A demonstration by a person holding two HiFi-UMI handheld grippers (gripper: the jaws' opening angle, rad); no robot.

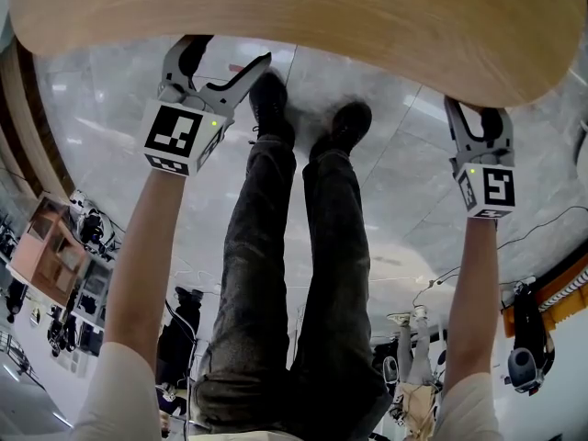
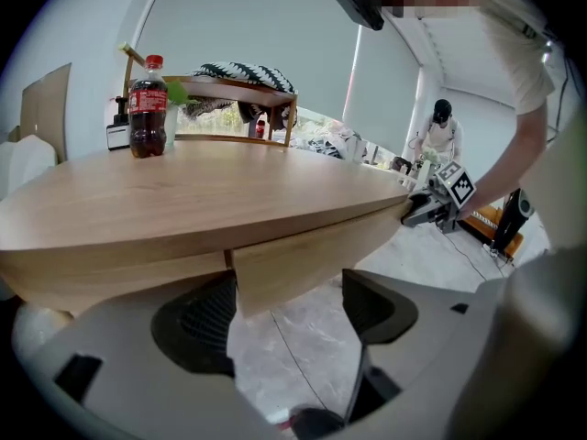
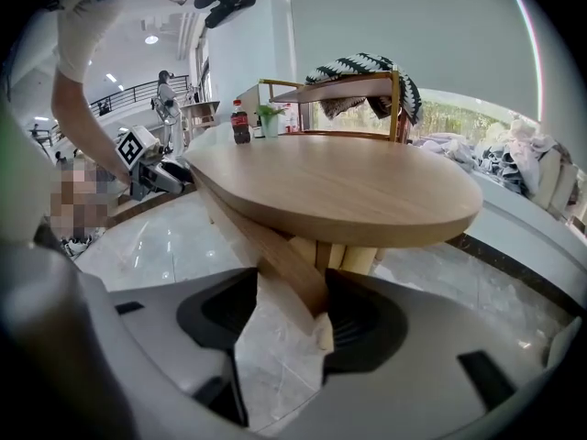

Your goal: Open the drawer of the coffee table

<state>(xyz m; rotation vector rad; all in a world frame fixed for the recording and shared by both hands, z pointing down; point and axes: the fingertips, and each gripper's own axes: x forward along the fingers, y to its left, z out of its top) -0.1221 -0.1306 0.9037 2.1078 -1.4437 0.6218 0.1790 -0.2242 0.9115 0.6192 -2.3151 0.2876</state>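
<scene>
The drawer (image 2: 312, 250) sat just under the rim of the coffee table (image 1: 303, 26), its curved wooden front following the oval top – the person stood over it with both arms stretched down and forward. The left gripper (image 1: 225, 61) reached in at the table's left edge, the bare left forearm (image 1: 152, 265) straight behind it and the marker cube (image 1: 179, 136) facing up. Its jaws were spread wide. In the left gripper view the drawer front's near end hung between them, close by the left-hand pad (image 2: 197, 324), with grey floor showing across the rest of the gap.

The right gripper (image 1: 480, 118) met the opposite end of the drawer, its tips tucked beneath the tabletop and the right forearm (image 1: 473, 292) nearly vertical below it. Its jaws stood apart too, though less widely – the drawer's end lay between them, against the right-hand pad (image 3: 353, 324), while floor showed on the other side.

The person's black shoes (image 1: 271, 104) stood on the pale marble floor (image 1: 395, 209) between the two grippers. A cola bottle (image 2: 147, 108) stood upright at the far side of the tabletop.
</scene>
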